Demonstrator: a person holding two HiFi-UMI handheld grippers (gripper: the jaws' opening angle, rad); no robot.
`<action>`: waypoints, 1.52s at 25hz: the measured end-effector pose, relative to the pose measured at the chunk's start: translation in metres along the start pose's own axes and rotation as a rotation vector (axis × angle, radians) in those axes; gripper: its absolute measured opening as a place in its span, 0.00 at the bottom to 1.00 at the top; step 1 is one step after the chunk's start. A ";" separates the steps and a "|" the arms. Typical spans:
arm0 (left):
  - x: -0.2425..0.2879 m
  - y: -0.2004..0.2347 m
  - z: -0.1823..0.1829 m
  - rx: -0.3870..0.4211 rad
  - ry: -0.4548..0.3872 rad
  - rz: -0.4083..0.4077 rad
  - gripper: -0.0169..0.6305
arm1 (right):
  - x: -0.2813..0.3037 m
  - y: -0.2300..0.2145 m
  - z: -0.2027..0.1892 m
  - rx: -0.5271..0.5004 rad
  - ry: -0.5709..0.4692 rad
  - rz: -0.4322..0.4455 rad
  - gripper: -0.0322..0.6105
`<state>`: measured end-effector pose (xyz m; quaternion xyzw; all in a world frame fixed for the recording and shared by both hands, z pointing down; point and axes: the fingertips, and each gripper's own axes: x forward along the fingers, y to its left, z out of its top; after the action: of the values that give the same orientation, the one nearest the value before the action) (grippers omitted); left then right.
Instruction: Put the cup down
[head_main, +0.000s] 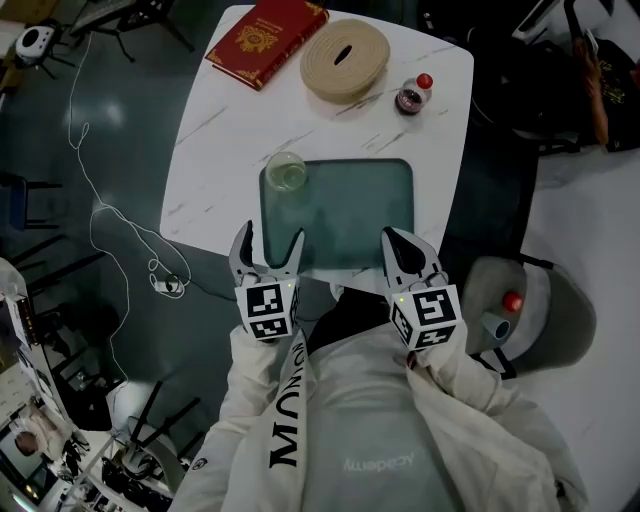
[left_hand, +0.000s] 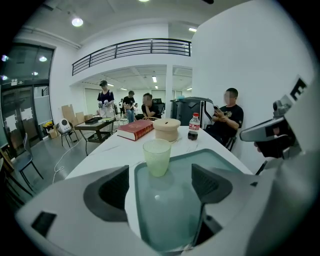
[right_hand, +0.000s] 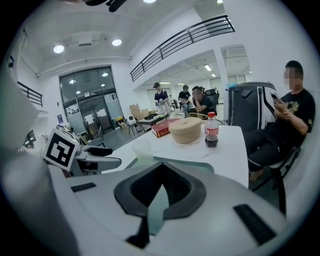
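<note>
Holds the left gripper (head_main: 270, 236) at the near left edge of the tray (head_main: 370, 215), jaws spread wide, nothing between them. Holds the right gripper (head_main: 392, 238) at the tray's near right edge, jaws pressed together, empty. Finds the cup (head_main: 286, 171) upright in the tray's far left corner, clear of both grippers. Beyond the tray's far edge: red book (head_main: 267, 40), round beige box (head_main: 345, 60), small bottle (head_main: 411, 96).

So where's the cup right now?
In the head view the cup stands on the far left corner of the tray, just ahead of the left gripper, whose jaws are open and clear of it.
</note>
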<state>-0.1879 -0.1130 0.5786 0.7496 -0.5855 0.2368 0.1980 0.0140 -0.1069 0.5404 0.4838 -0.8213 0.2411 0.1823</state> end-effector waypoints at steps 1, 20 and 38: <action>-0.004 0.000 0.000 -0.001 -0.003 0.003 0.64 | -0.003 0.000 0.000 0.006 -0.003 -0.001 0.06; -0.082 -0.033 0.011 0.028 -0.112 -0.004 0.64 | -0.068 0.026 0.004 -0.047 -0.088 0.013 0.06; -0.166 -0.058 0.000 0.019 -0.206 0.007 0.63 | -0.117 0.079 0.000 -0.115 -0.130 0.074 0.06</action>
<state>-0.1653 0.0310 0.4797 0.7697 -0.6032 0.1649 0.1289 -0.0013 0.0083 0.4605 0.4565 -0.8612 0.1680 0.1471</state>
